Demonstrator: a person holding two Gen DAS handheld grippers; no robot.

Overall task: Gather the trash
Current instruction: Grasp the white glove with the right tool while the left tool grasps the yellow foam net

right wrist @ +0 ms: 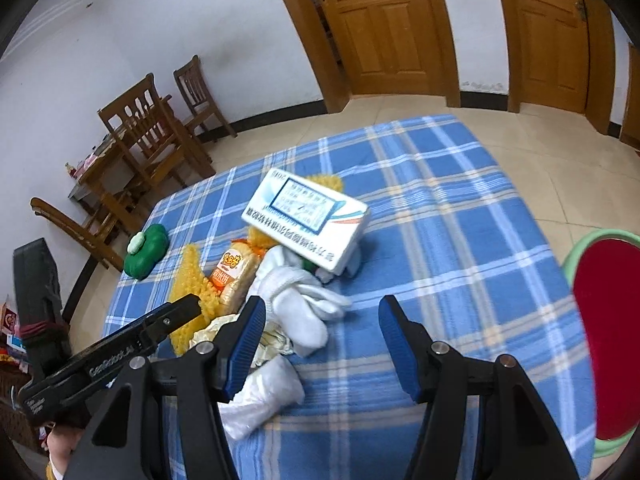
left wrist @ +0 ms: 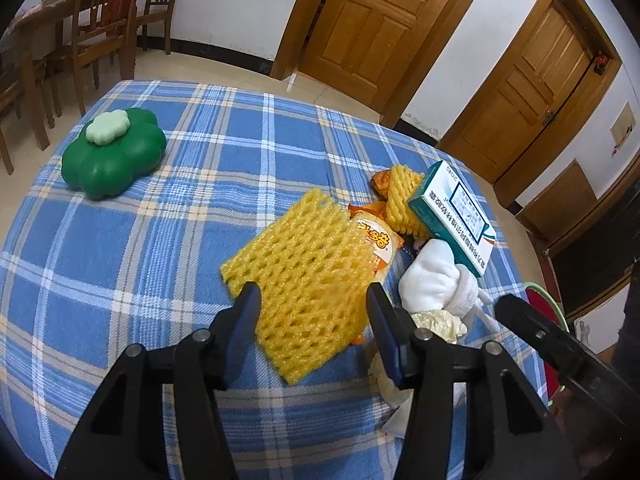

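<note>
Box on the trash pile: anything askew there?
Yes. The box is not flat on the tablecloth: it sits tilted, propped on the white socks and yellow foam netting, one end raised. It looks loosely balanced and might slide if the pile is disturbed.

A blue plaid tablecloth (left wrist: 160,240) covers the worktop. A green clover-shaped container (left wrist: 114,152) with a pale lid sits near its far left corner. Beyond stand wooden chairs (left wrist: 104,28), a dining table (right wrist: 100,168) and two wooden doors (left wrist: 372,24).
</note>
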